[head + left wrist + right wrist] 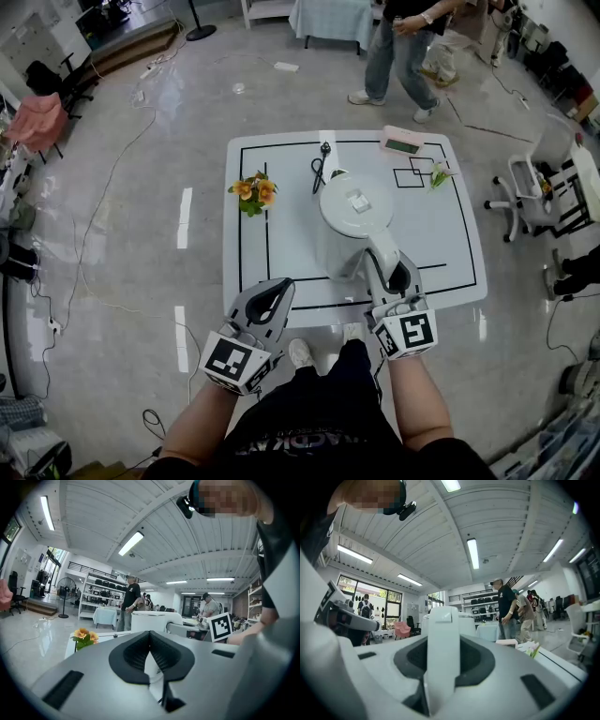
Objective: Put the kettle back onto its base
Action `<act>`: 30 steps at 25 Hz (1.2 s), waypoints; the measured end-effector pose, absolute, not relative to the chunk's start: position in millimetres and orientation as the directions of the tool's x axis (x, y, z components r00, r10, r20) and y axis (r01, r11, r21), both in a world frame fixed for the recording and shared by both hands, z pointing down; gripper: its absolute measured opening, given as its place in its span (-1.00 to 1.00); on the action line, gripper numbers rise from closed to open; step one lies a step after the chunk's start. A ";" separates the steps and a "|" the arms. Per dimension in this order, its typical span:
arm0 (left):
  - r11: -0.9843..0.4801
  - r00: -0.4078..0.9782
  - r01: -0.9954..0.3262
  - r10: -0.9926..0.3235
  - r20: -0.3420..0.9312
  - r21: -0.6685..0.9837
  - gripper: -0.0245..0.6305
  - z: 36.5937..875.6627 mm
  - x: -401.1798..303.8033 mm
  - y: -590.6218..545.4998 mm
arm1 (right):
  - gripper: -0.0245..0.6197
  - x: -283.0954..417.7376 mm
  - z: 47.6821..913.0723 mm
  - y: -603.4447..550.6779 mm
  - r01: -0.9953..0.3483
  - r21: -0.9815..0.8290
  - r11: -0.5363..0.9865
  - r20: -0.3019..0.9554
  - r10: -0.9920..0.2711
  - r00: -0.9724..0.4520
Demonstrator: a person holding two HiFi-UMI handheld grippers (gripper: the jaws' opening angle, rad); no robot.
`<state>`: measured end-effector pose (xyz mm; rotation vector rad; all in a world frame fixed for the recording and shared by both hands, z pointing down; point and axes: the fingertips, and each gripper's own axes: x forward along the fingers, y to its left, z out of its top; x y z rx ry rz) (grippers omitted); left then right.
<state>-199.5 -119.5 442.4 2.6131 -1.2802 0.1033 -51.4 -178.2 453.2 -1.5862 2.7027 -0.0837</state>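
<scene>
Kettle [354,220] is held straight ahead of the right gripper [398,275], which is clamped on its upright handle [442,653]; the left gripper [275,295] is seen closed, empty, farther off.

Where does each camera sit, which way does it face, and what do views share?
Head view: on the head, looking steeply down at table, kettle, flowers; forearms, left claw, right claw show.
Left gripper view: on the left claw, facing level across the table; its shut jaws and an arm show.
Right gripper view: on the right claw, facing level along the kettle handle its jaws clamp; torso upper left.
Both gripper views share the kettle and people standing beyond.
</scene>
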 end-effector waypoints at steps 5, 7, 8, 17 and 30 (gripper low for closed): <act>-0.594 0.617 -0.786 -0.770 0.160 0.172 -0.91 443.6 -199.0 -120.7 | -0.56 -48.1 456.8 -167.9 -0.874 -0.051 0.483 0.014 -0.875 -0.484; -0.592 0.616 -0.787 -0.771 0.161 0.173 -0.91 443.8 -199.3 -120.2 | -0.56 -47.5 456.4 -168.5 -0.877 -0.058 0.477 0.009 -0.878 -0.478; -0.591 0.615 -0.788 -0.772 0.162 0.174 -0.91 444.3 -199.7 -119.6 | -0.56 -47.7 456.0 -168.9 -0.878 -0.060 0.475 0.006 -0.879 -0.476; -0.582 0.607 -0.794 -0.775 0.175 0.174 -0.91 448.7 -202.3 -117.2 | -0.56 -52.1 457.0 -165.8 -0.866 -0.028 0.499 0.010 -0.866 -0.500; -0.581 0.607 -0.794 -0.778 0.165 0.179 -0.91 442.8 -199.4 -117.2 | -0.56 -46.0 459.4 -164.3 -0.861 -0.046 0.507 0.014 -0.861 -0.508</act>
